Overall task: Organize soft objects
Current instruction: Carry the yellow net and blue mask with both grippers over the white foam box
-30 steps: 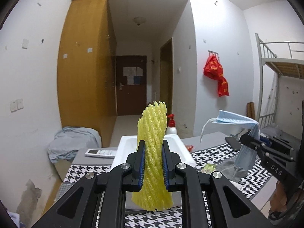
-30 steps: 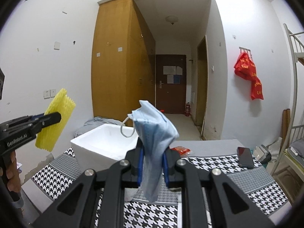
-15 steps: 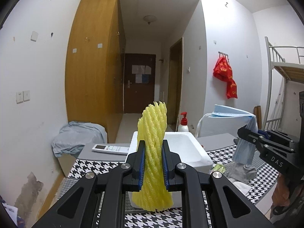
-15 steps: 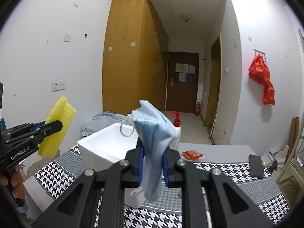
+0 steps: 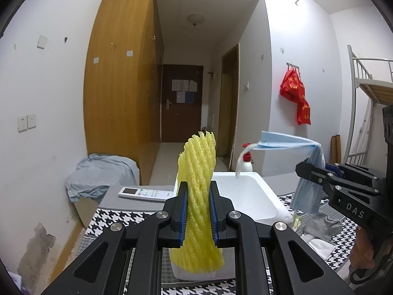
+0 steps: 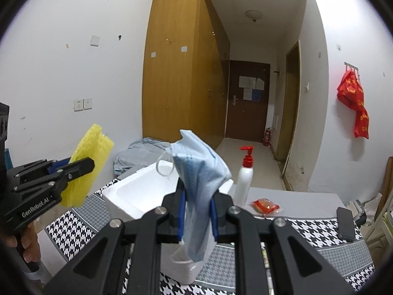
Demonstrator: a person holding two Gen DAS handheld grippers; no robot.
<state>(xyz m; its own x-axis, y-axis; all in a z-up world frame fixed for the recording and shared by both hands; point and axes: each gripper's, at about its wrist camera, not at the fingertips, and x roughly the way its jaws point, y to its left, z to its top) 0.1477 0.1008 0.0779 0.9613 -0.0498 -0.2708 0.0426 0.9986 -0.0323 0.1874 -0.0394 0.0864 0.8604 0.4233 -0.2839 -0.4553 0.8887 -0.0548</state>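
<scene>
Houndstooth tablecloth [image 6: 319,223], "GenRobot.AI" left tongs [image 5: 198,211] clamping yellow foam net [image 5: 199,196], "DAS" right tongs [image 6: 197,212] pinching blue mask [image 6: 199,172]

A white remote control [image 5: 145,193] is lying on the table [image 6: 307,223] with its houndstooth cloth. A red-capped pump bottle [image 6: 244,177] is standing upright near a red packet [image 6: 264,206], and a dark phone [image 6: 345,223] is resting well apart. A red bag [image 6: 353,103] is hanging on the wall.
</scene>
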